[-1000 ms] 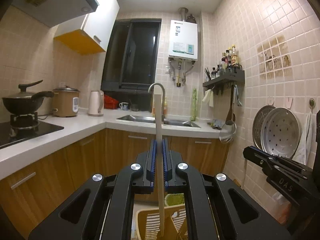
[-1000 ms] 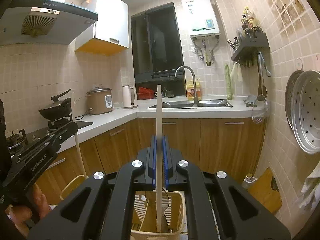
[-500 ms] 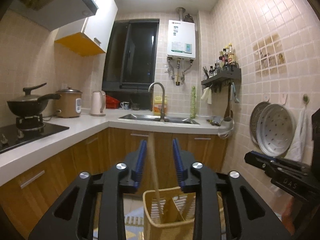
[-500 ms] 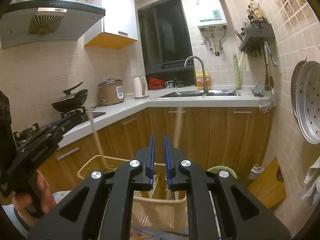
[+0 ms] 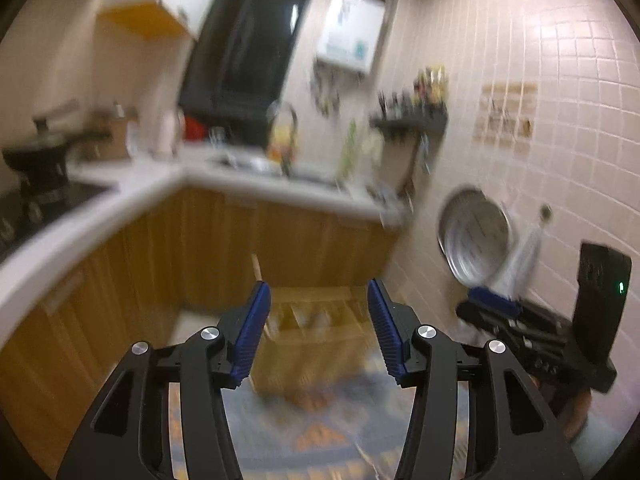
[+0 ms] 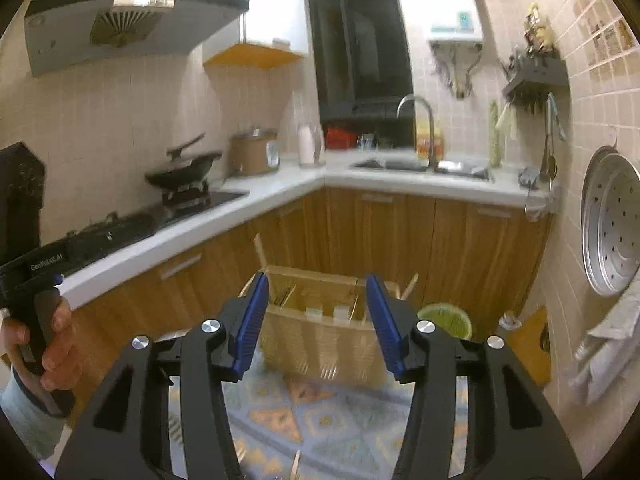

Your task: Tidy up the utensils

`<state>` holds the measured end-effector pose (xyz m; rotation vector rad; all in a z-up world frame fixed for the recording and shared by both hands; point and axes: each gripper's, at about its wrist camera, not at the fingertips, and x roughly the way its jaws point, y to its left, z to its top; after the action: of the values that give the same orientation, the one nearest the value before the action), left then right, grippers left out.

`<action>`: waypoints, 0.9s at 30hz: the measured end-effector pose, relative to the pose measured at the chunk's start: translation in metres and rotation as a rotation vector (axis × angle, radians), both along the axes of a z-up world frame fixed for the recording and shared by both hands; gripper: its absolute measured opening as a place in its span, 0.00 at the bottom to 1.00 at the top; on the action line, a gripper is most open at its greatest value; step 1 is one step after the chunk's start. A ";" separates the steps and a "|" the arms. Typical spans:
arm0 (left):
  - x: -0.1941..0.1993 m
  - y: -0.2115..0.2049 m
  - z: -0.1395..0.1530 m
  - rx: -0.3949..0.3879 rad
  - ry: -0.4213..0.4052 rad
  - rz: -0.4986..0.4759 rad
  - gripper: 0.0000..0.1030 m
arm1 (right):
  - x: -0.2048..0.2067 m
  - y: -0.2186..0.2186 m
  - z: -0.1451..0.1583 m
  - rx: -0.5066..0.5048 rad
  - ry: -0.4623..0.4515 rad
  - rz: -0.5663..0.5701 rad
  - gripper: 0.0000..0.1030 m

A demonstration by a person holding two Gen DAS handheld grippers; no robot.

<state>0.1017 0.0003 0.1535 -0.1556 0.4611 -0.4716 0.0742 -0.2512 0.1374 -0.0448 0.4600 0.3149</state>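
We find the right gripper (image 6: 316, 316) with its jaws opening and nothing between the blue pads (image 6: 250, 320); the gap frames the basket beyond, no more. The left gripper (image 5: 316, 324) is likewise opening and empty, though its view is badly smeared by motion.

The utensil basket (image 6: 320, 336), a pale woven-looking caddy with compartments, stands on the patterned mat (image 6: 320, 420) on the floor, ahead of and below both grippers and clear of them. From the right wrist view it sits dead centre between the fingers; from the left wrist view it sits centred too, so we judge neither hand clearly nearer.

Long wooden utensils stand in the basket, axes roughly upright: one wooden stick (image 6: 260, 254) leans up from the left rear corner, another stick (image 6: 410, 286) pokes up at the right edge. A thin pale item (image 6: 296, 466) lies on the mat at the bottom of the right view, nearer that gripper than the basket; we cannot identify it. If it is a utensil, we judge the next reach to be down toward it, with the basket lying forward of it.
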 end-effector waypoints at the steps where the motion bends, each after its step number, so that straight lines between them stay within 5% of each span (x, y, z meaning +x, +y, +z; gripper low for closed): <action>1: 0.000 0.000 -0.007 0.006 0.062 -0.022 0.48 | -0.001 0.002 -0.002 -0.018 0.034 -0.011 0.46; 7: 0.005 -0.012 -0.082 0.029 0.448 -0.194 0.48 | 0.002 0.007 -0.053 -0.065 0.398 -0.002 0.46; 11: 0.007 -0.027 -0.138 0.106 0.608 -0.239 0.48 | 0.002 0.012 -0.110 -0.095 0.627 0.011 0.46; 14: 0.008 -0.035 -0.173 0.131 0.715 -0.264 0.46 | 0.001 0.014 -0.148 -0.073 0.768 0.029 0.36; 22: 0.010 -0.052 -0.216 0.197 0.813 -0.303 0.46 | 0.022 0.011 -0.190 0.063 0.896 0.034 0.35; 27: 0.012 -0.056 -0.218 0.211 0.805 -0.303 0.40 | 0.036 0.010 -0.204 0.106 0.935 0.033 0.29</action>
<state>0.1140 -0.0561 -0.0645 -0.0652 1.3317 -0.6463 0.1105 -0.2407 -0.0662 0.2093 1.3682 0.3826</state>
